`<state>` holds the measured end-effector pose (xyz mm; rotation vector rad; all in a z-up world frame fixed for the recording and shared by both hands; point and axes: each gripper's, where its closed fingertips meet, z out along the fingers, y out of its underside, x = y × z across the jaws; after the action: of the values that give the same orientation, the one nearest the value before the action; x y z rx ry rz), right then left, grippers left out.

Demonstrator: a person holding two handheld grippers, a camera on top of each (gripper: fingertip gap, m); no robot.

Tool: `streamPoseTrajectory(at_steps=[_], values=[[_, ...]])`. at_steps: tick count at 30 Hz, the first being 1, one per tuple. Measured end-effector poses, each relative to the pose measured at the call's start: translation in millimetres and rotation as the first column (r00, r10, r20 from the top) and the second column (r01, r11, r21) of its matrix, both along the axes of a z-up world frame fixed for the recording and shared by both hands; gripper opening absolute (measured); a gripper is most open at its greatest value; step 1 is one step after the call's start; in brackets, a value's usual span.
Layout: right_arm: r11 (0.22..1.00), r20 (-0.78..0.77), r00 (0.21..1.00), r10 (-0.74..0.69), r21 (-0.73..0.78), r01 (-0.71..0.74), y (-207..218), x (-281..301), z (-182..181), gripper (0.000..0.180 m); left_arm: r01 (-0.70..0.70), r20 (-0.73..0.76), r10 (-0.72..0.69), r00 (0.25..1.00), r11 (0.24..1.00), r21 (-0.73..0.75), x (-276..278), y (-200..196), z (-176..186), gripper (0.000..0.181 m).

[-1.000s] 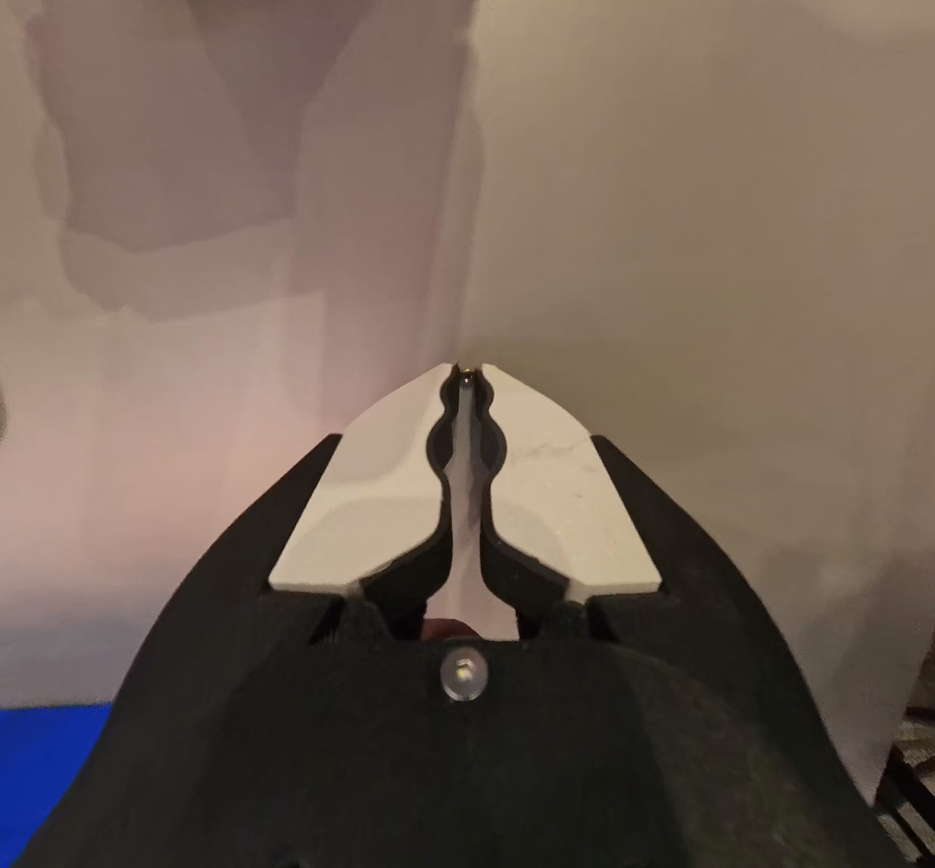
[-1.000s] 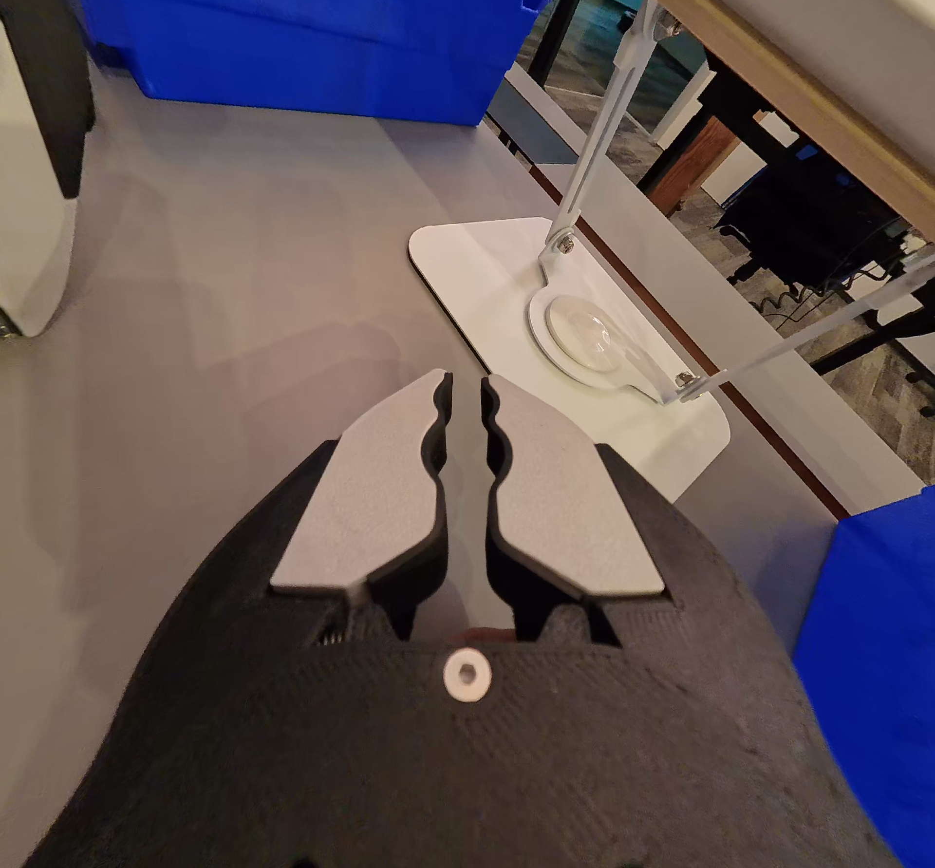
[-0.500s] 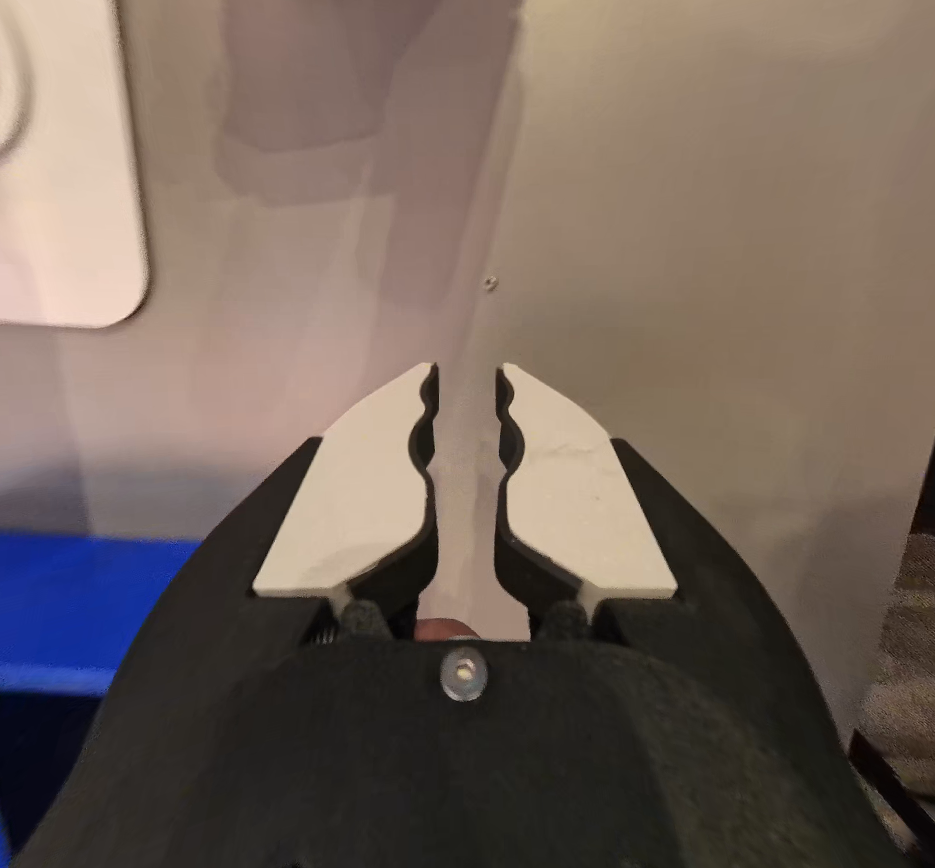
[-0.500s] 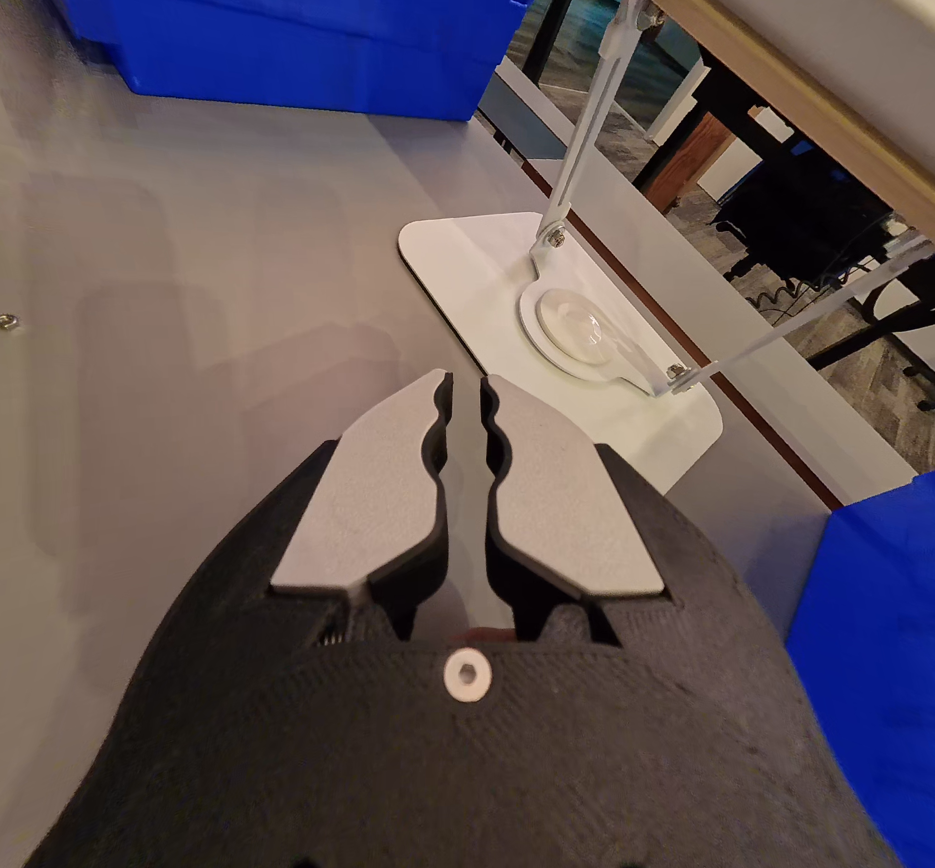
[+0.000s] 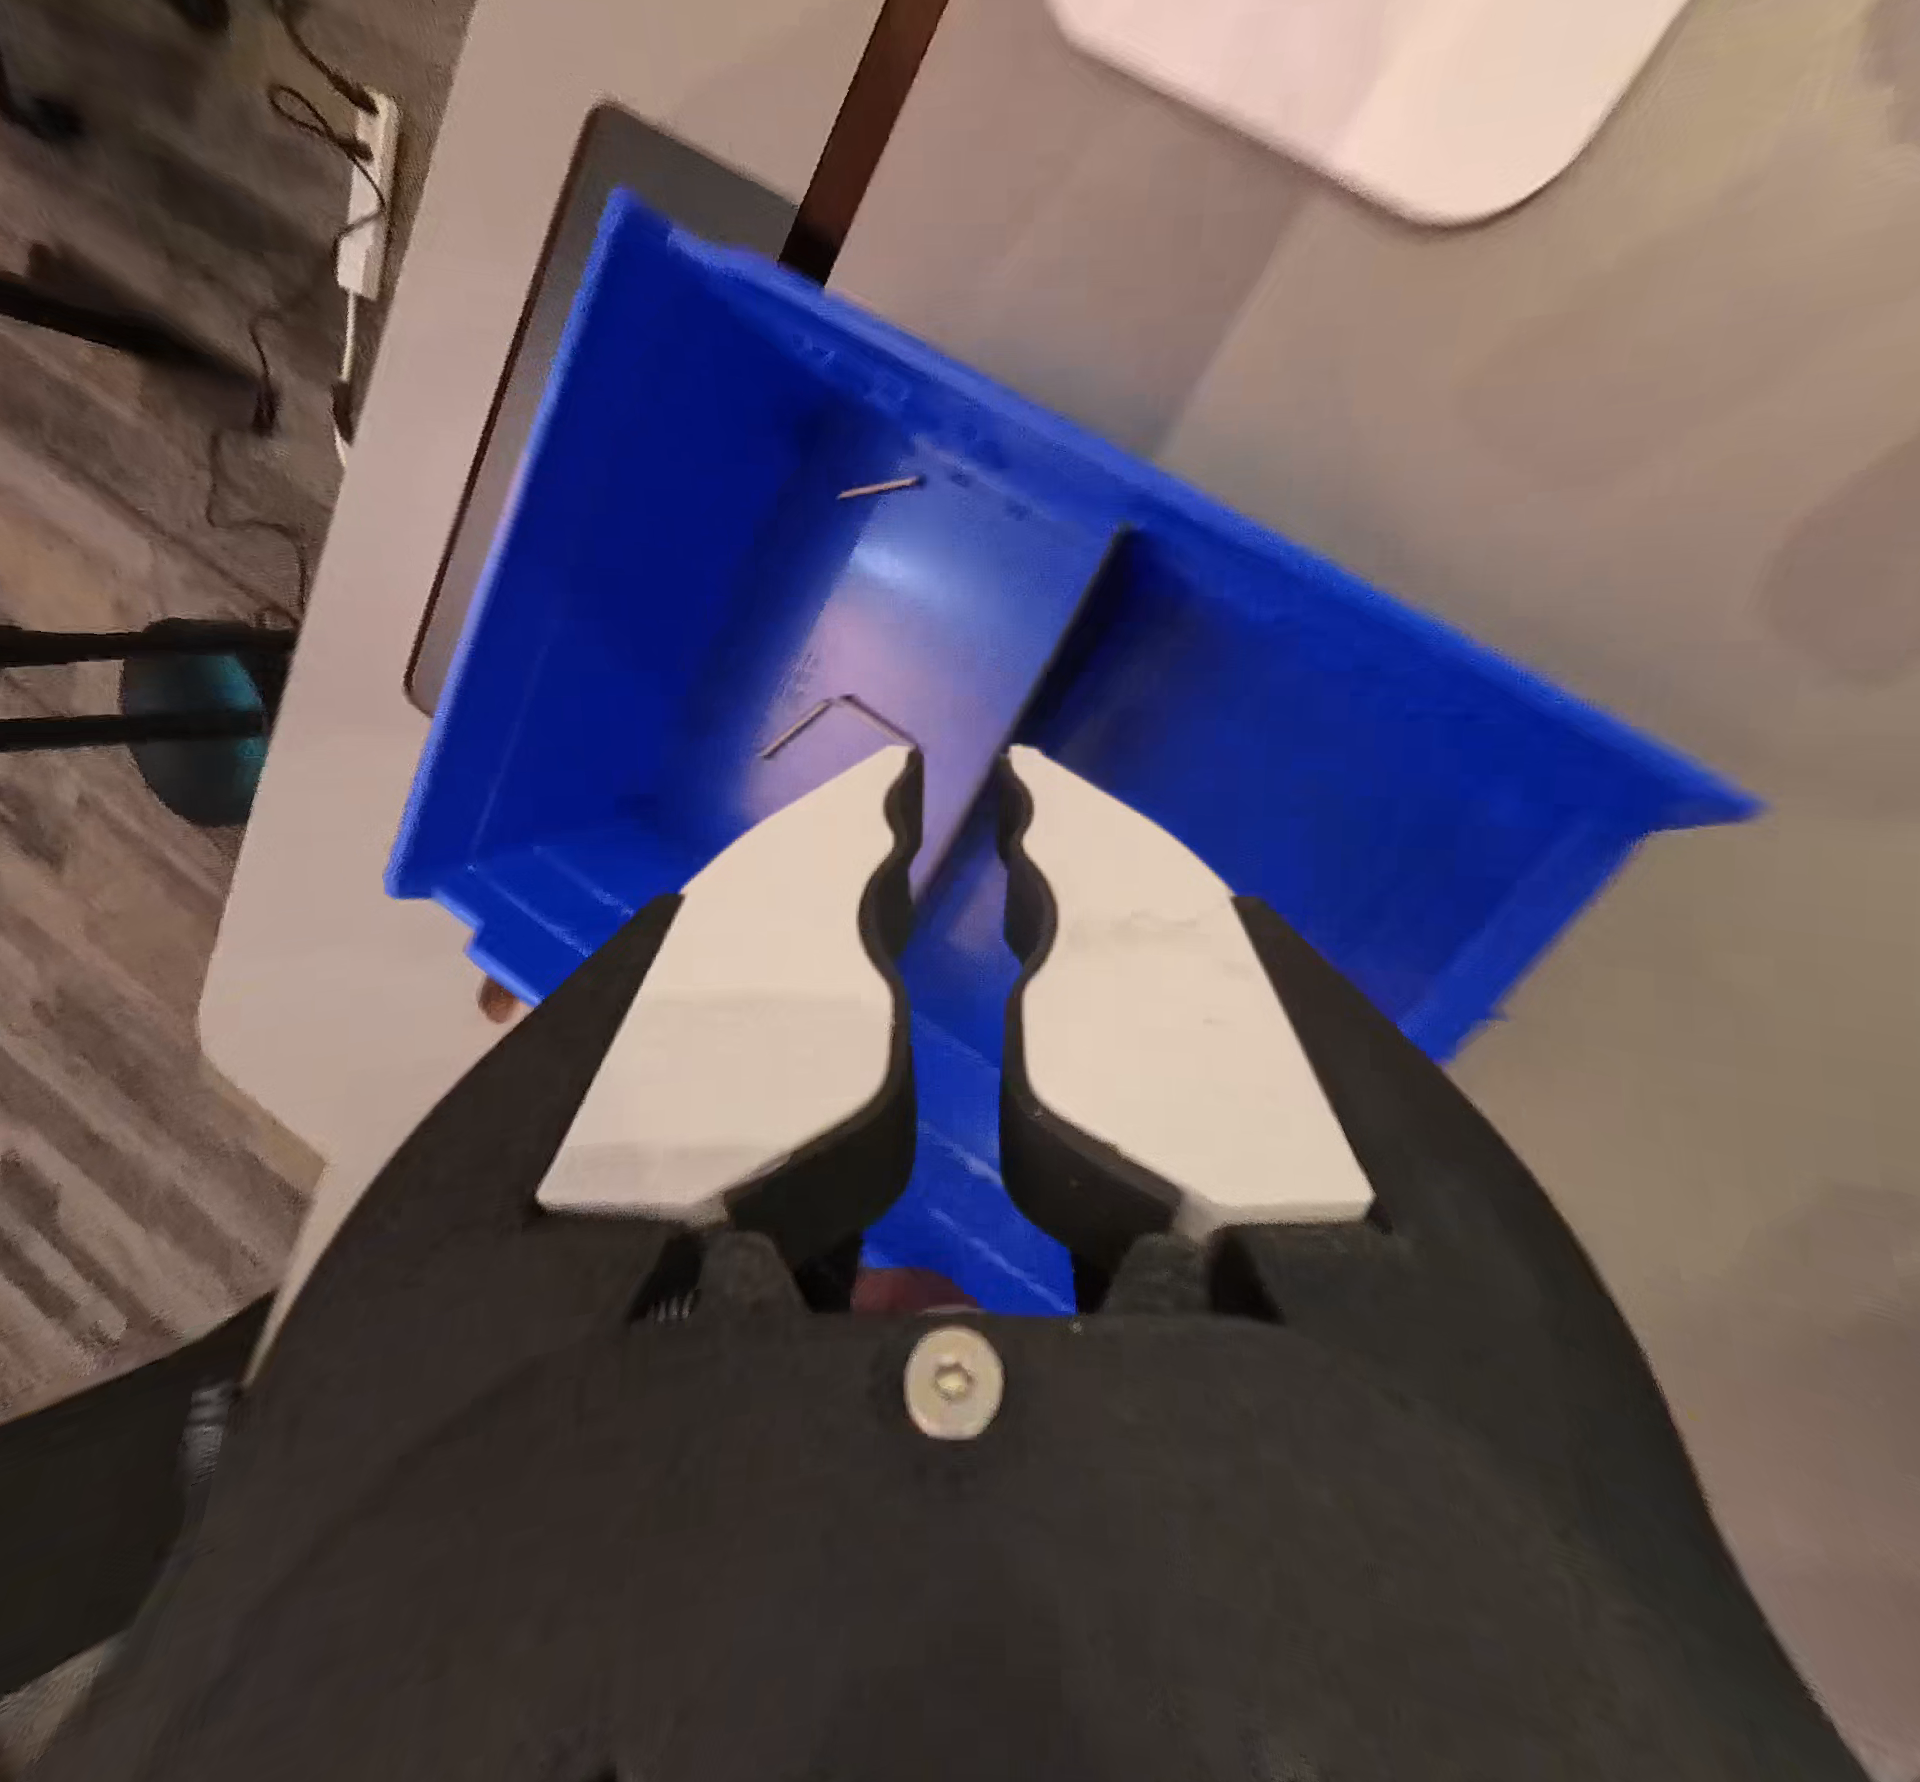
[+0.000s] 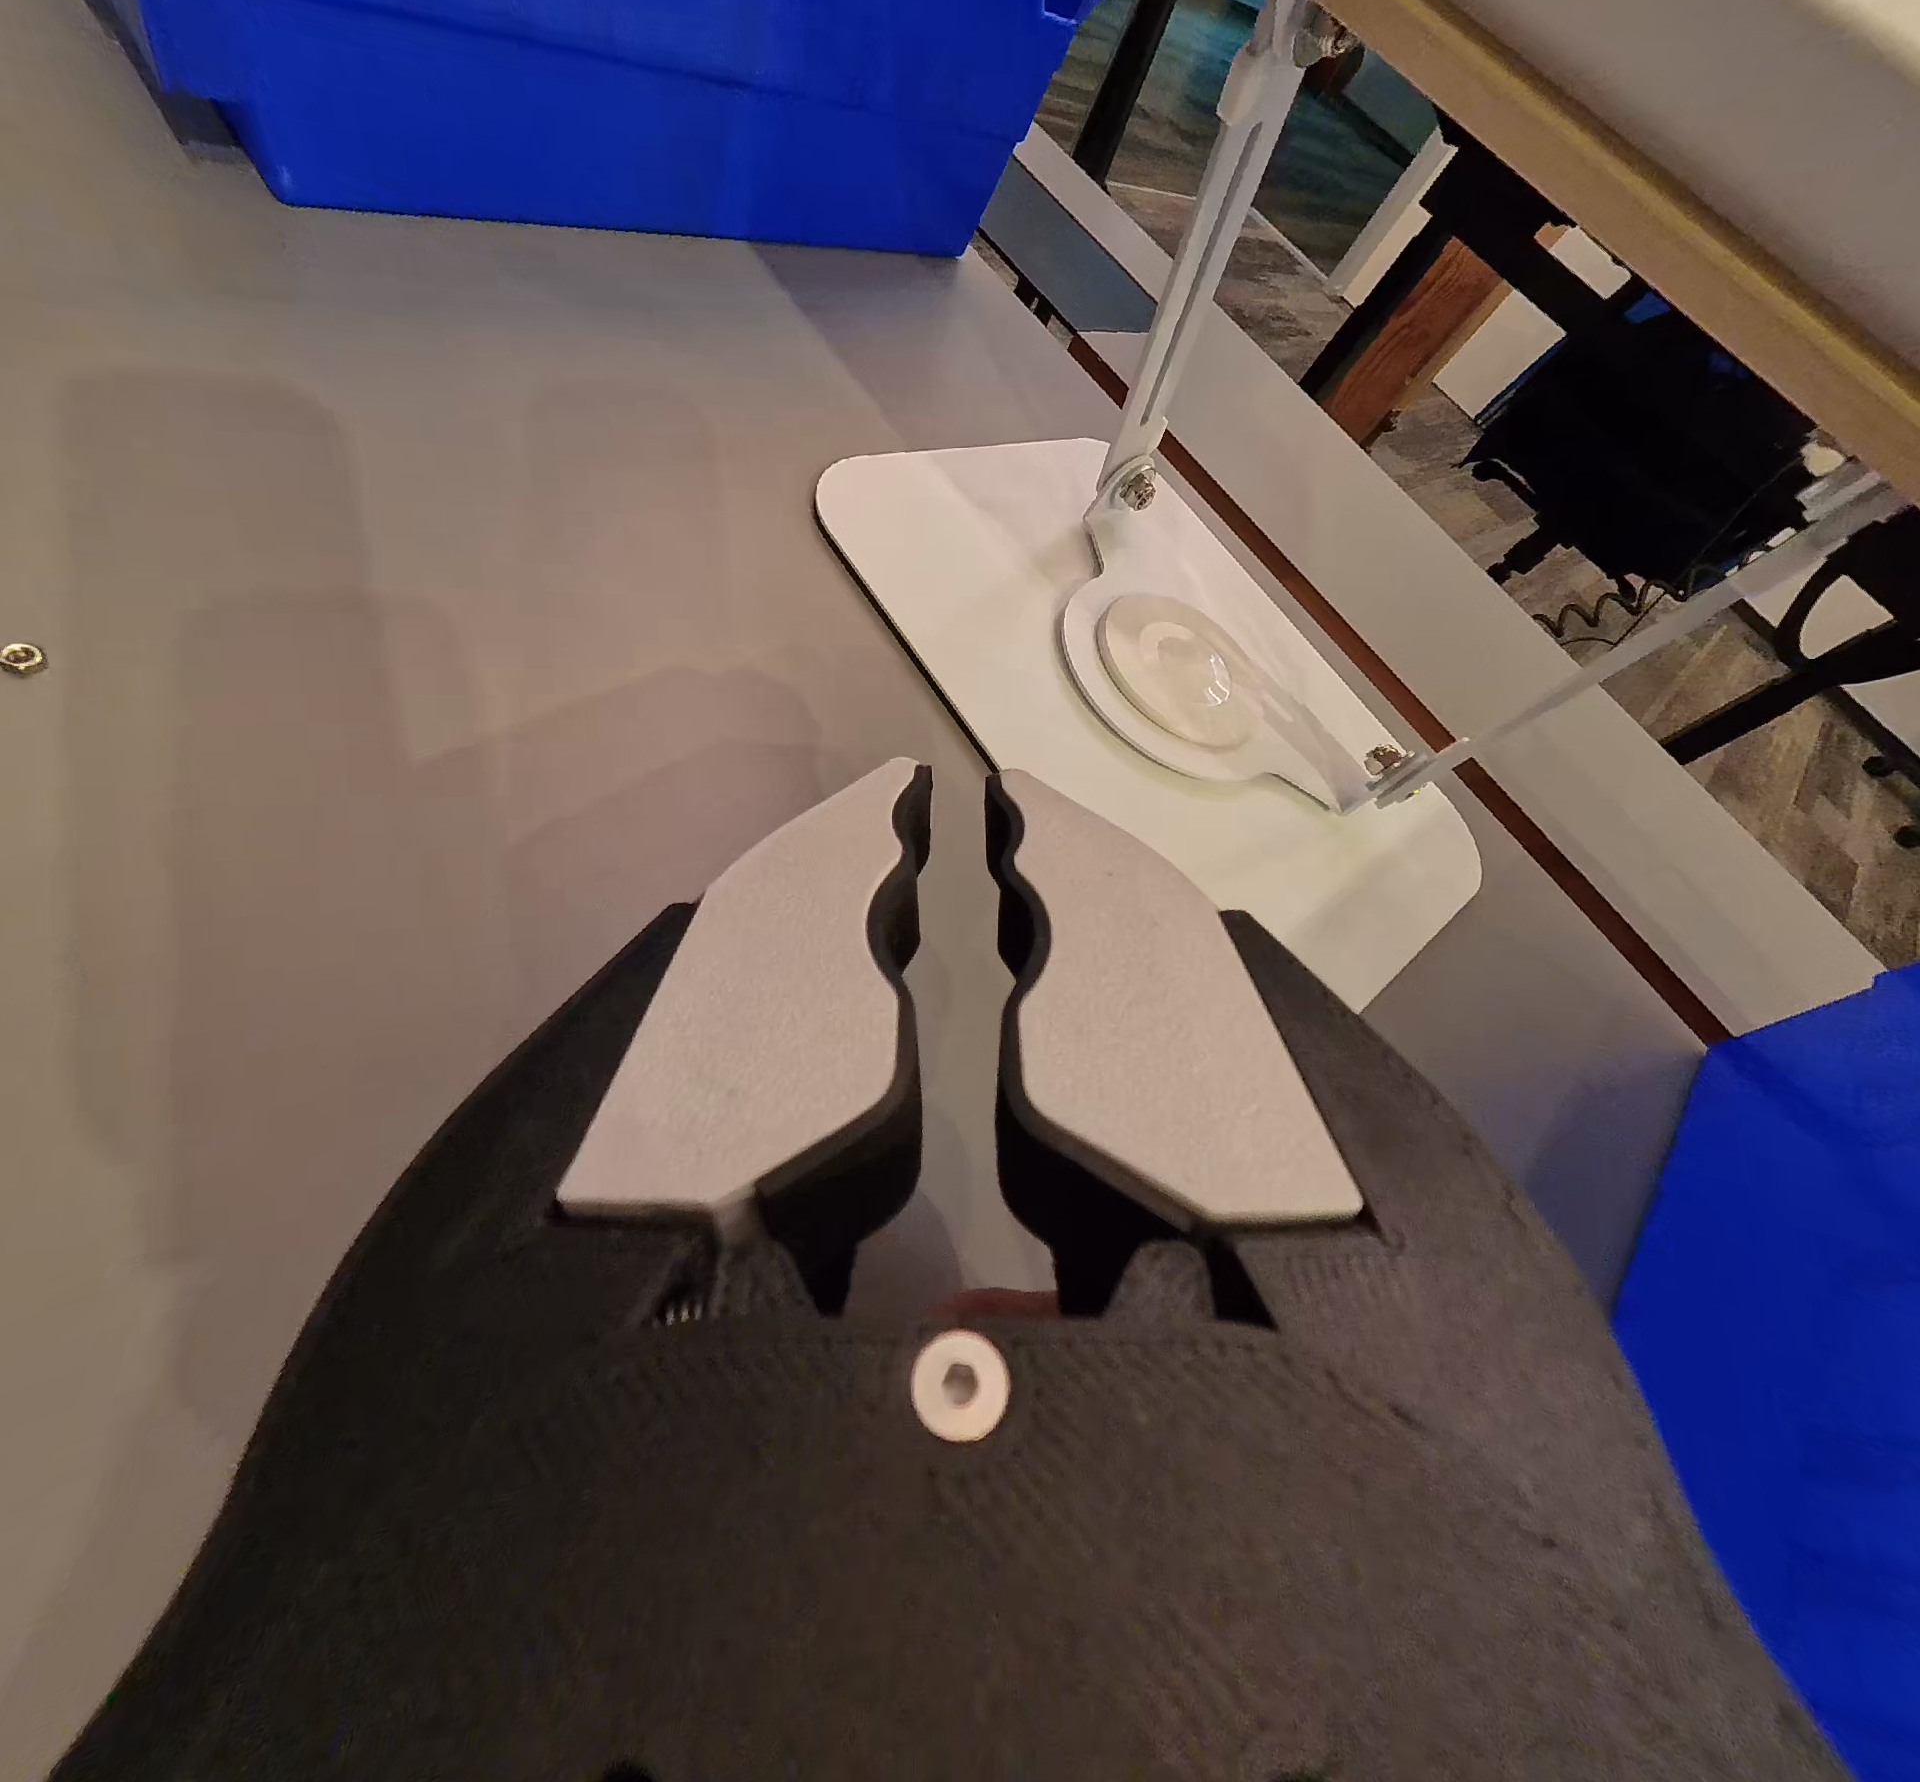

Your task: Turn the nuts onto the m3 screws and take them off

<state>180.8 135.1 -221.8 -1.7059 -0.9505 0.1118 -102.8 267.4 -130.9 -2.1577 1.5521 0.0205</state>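
Note:
In the left wrist view my left gripper (image 5: 961, 766) is open and empty. It hangs over a blue divided bin (image 5: 582, 589). Thin screws lie on the bin's floor, one (image 5: 881, 485) near the far wall and one (image 5: 810, 724) just left of my fingertips. In the right wrist view my right gripper (image 6: 956, 782) is open a small gap and empty, above the grey table (image 6: 468, 537). A small metal nut (image 6: 21, 658) lies on the table at the far left edge.
Stacked blue bins (image 6: 582, 70) stand at the back of the table. A white stand base (image 6: 987, 569) with a clear lens and thin arms sits ahead right; it also shows in the left wrist view (image 5: 1351, 18). Another blue bin (image 6: 1787, 1317) is at the right. The table edge and floor (image 5: 125, 382) are left. Some 35 cm of space lies between my two pairs of fingers. My left tips are about 30 cm from the small metal nut (image 6: 21, 658), my right tips only 15 cm.
My left gripper opened and let go of the nut on the table, then swung over to the blue divided bin. The right gripper barely moved.

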Motion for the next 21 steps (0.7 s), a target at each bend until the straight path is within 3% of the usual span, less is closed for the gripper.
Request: streamPoseTrajectory(at_steps=[1,6,9,21], values=[[1.0,-0.001,1.0,0.0,0.0,0.0,0,0,0,0.009,0.036,-0.047,-0.035,0.998,0.999,0.01,-6,14,-10,0.009],[1.0,-0.005,1.0,0.005,-0.003,-0.005,-1,0,0,0.009,0.195,-0.187,-0.207,0.96,0.978,-0.078,-14,51,-62,0.01],[1.0,-0.006,1.0,0.007,-0.005,-0.007,-1,0,0,0.009,0.216,-0.281,-0.249,0.927,0.966,-0.144,-25,66,-87,0.012],[1.0,-0.01,1.0,0.013,-0.008,-0.014,-1,0,0,0.009,0.306,-0.431,-0.383,0.817,0.921,-0.24,-48,93,-137,0.025]])
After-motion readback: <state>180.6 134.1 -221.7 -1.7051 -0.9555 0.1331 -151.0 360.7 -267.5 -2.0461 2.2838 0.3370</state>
